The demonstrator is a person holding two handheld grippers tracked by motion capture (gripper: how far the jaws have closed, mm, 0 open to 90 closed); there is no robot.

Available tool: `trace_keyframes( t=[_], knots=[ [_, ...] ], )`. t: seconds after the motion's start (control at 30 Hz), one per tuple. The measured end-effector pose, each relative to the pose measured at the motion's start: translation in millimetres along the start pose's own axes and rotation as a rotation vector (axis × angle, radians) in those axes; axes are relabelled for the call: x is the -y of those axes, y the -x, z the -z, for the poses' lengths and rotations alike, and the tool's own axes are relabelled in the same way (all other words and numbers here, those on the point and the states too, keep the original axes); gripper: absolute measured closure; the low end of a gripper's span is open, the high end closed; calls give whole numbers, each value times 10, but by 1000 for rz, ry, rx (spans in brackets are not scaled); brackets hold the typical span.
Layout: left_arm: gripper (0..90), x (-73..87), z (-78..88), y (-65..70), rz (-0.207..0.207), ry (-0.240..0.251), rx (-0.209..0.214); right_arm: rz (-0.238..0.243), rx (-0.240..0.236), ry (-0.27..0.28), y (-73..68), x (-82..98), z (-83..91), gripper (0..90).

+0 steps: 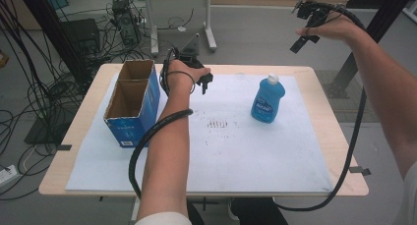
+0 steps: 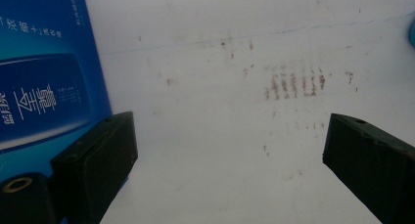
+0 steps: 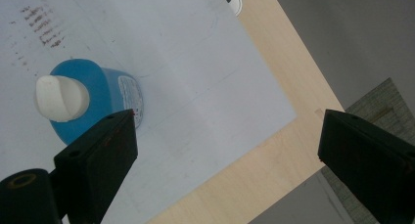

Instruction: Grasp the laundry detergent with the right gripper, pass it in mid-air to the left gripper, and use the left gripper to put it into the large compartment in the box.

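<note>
Our left forearm fills the lower middle of the high view, its left gripper [image 1: 205, 82] hovering beside the blue cardboard box [image 1: 129, 107], jaws wide and empty. Our right gripper [image 1: 307, 26], upper right, is also wide and empty, raised well above the blue detergent bottle [image 1: 268, 98] standing right of centre on the white mat [image 1: 236, 156]. We judge the bottle not yet grasped; next we must lower onto it. Chinese characters on the box are unreadable to us.

Blue bottle [image 3: 105, 99] with white cap upright on white sheet [image 3: 195, 87], beside the wide-spread tool's [image 3: 225, 145] left jaw.
</note>
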State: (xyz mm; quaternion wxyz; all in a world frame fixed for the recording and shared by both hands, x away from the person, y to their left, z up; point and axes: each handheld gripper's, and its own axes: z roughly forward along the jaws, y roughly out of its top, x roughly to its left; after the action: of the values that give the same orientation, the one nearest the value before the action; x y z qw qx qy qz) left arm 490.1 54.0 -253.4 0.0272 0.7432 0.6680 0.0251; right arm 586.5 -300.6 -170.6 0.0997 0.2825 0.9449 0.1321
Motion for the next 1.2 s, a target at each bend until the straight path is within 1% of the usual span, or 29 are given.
trace_keyframes(
  t=[0.37,0.63,0.8,1.03,1.2],
  knots=[
    [64,5,19,-22,5,2,-3,2,-3,-2,12,-6,-16,75],
    [64,-4,16,-17,-2,-1,-4,-4,-5,-4,27,9,-19,74],
    [64,-8,15,-11,-2,-3,-4,2,-7,-8,30,24,-24,72],
    [64,-3,32,3,-1,2,-6,19,-18,-15,-20,53,1,70],
    [64,20,64,13,-4,7,-7,29,-23,-5,-71,113,65,66]
  ],
)
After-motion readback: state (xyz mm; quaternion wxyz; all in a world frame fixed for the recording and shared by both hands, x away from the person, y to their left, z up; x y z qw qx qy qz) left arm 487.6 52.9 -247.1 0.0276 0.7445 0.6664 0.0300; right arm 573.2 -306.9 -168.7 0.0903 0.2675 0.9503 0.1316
